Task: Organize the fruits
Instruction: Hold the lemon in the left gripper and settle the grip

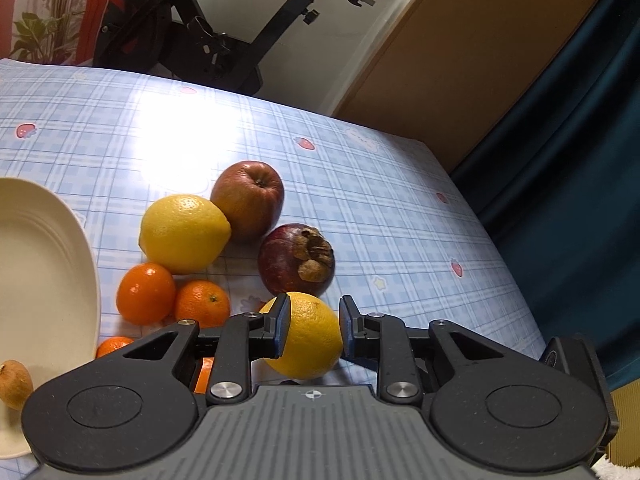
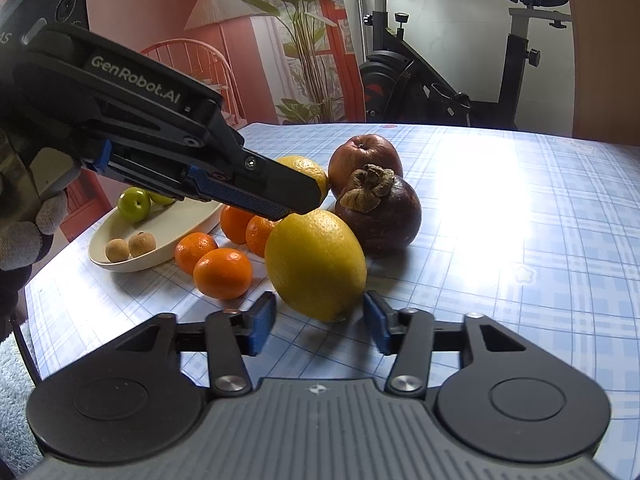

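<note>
Both tongs stand empty: right tongs [image 2: 320, 326] open, lemon [image 2: 316, 264] just ahead, its tip toward them; left tongs [image 1: 314, 328] barely parted above it.

In the left wrist view, the cream plate [image 1: 52, 280] is cut off by the left edge, so only its right part shows. A small brown fruit [image 1: 14, 384] on it is also cut by this edge. The near lemon [image 1: 310, 336] is partly hidden behind the left gripper [image 1: 311, 330], and whether the pads really press it cannot be told. One mandarin [image 1: 114, 345] is mostly hidden behind the gripper body.

In the right wrist view, the far lemon [image 2: 306, 170] is largely covered by the left gripper [image 2: 280, 200]. A gloved hand [image 2: 28, 236] is cut off by the left edge. The green fruits [image 2: 134, 204] are half hidden.
</note>
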Available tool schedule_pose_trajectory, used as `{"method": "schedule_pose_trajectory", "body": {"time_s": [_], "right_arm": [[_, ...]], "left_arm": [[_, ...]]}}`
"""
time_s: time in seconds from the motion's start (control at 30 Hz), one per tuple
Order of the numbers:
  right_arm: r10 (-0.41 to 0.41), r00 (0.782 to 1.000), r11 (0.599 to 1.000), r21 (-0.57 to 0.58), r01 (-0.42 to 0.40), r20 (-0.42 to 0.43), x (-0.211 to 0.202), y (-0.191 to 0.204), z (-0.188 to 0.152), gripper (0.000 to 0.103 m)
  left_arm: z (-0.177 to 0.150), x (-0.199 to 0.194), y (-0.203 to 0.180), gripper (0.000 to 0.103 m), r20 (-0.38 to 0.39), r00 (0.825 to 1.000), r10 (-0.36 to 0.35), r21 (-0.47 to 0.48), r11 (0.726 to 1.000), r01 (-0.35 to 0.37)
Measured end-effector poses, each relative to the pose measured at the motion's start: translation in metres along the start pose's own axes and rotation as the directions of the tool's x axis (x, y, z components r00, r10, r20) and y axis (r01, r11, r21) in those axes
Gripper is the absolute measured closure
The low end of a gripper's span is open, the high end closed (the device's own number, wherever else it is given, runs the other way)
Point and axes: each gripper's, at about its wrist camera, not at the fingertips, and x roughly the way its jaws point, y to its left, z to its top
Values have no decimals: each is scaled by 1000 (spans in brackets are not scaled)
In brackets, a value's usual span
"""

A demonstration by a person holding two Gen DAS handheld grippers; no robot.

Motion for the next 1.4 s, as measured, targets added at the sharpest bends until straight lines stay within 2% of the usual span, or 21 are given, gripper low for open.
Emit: {"method": "schedule_pose_trajectory", "body": {"time_s": [0.13, 0.3, 0.4, 0.6, 0.7, 0.83, 1.0, 1.4], "right_arm": [[-10, 1000, 1000, -3, 10, 5, -1, 1, 0, 38], [-13, 1000, 1000, 6, 13, 17, -3, -1, 0, 38], [-30, 999, 1000, 6, 30, 16, -3, -1, -1, 48], [-17, 1000, 999, 35, 17, 12, -5, -5, -2, 49], [-12, 1000, 999, 39, 12, 10, -6, -7, -2, 50], [-3, 1000, 999, 33, 3, -1, -5, -6, -3, 52], [-2, 1000, 999, 34, 2, 0, -5, -7, -3, 52], [2, 1000, 999, 40, -2, 3, -5, -7, -4, 52]], "left_arm": [[-1, -1, -5, 76, -9, 1000, -29, 11, 1000, 29], [-3, 1, -16, 76, -20, 998, -59, 41, 997, 60], [-4, 3, -18, 76, -19, 998, -65, 38, 997, 65], [-1, 8, -19, 76, -39, 995, -89, 38, 995, 90], [1, 8, -17, 76, -41, 995, -86, 25, 996, 87], [4, 5, -5, 76, -13, 999, -44, -2, 999, 44], [3, 9, 3, 75, -23, 1000, 1, -3, 1000, -1], [2, 9, 14, 74, -19, 1000, -24, -44, 999, 23]]}}
